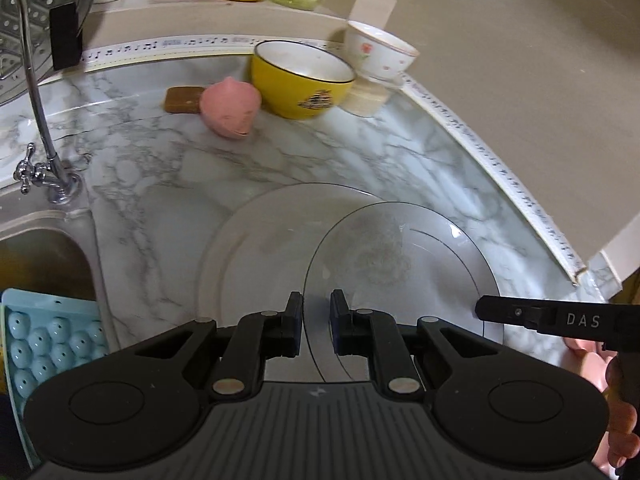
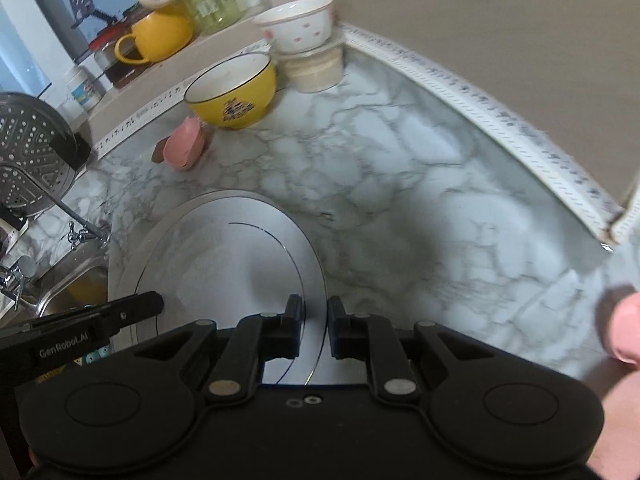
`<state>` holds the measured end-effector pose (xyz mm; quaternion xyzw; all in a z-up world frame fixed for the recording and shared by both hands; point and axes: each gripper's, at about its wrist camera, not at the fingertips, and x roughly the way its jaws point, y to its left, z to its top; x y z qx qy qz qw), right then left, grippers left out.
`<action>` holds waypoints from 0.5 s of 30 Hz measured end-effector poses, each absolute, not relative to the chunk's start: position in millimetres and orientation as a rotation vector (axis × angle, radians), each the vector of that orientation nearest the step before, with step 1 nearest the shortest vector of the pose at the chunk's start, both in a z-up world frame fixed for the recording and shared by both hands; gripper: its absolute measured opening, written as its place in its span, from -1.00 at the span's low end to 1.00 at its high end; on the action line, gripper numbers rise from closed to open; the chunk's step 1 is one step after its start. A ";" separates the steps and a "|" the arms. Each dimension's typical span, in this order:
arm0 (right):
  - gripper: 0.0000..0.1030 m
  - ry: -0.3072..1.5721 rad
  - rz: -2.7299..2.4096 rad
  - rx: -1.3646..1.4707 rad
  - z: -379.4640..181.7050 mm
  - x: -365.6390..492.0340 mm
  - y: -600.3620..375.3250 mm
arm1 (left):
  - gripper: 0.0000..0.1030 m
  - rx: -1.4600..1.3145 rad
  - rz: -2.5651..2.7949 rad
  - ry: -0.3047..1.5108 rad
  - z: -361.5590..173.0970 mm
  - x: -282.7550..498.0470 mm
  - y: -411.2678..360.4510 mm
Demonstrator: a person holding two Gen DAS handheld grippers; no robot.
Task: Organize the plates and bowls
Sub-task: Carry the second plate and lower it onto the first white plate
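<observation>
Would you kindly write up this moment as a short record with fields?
surface: marble counter
held item: glass plate, above white plate
left gripper: shut on glass plate's rim
right gripper: shut on glass plate's rim
bowls: yellow bowl near wall; floral bowl on a cream container
also: pink toy, faucet

Both views sit just behind their own gripper, tilted steeply down, close over the marble bench (image 1: pixel 168 168). The 2 share the clear plate (image 1: pixel 400 264), the yellow bowl (image 2: pixel 234 98) and the back wall corner.
</observation>
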<state>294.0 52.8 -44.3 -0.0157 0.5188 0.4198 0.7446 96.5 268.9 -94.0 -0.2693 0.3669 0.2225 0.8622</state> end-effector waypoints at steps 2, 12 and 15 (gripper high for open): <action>-0.71 1.149 0.919 -0.028 -47.6 294.6 60.4 | -0.75 -0.584 0.475 0.781 -98.7 96.0 277.3; -0.72 1.092 0.920 -0.083 -45.2 294.7 81.5 | -0.75 -0.574 0.480 0.828 -114.6 101.7 289.6; -0.73 1.079 0.931 -0.114 -41.2 291.8 88.8 | -0.75 -0.549 0.490 0.838 -115.5 102.9 291.0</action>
